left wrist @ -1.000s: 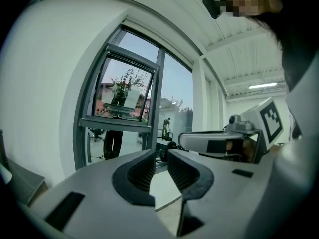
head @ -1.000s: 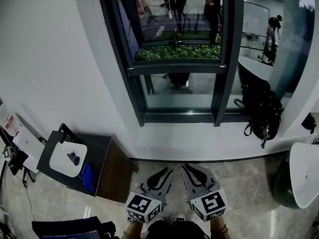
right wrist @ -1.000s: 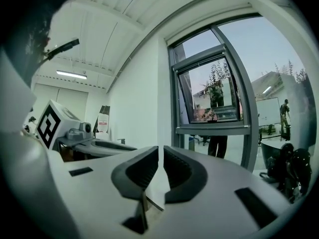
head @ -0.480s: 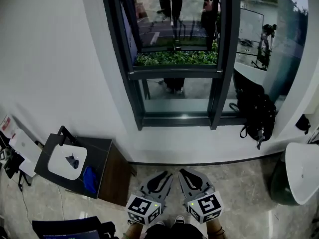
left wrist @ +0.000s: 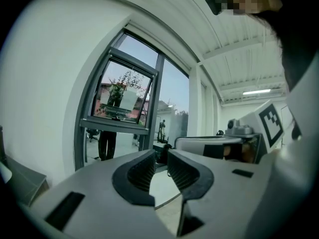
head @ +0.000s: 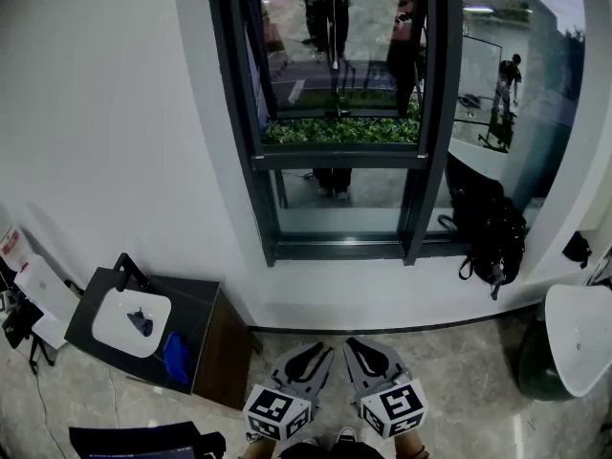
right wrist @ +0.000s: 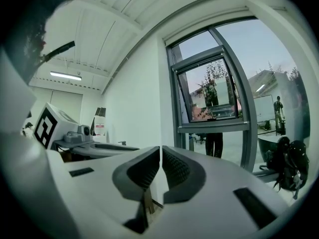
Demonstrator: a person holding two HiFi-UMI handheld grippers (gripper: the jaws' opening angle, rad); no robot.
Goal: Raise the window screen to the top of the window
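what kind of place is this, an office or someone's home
Most likely an office or lab workspace, not a home: a tall dark-framed window in a plain white wall, a ceiling strip light, a polished stone floor, and a black backpack left by the glass.

Dark grey window frame (head: 337,160), white wall (head: 105,122), black backpack (head: 490,226)

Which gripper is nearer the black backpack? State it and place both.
Right. The right gripper sits below-left of the black backpack; the left gripper is beside it on the far side, farther from the backpack.
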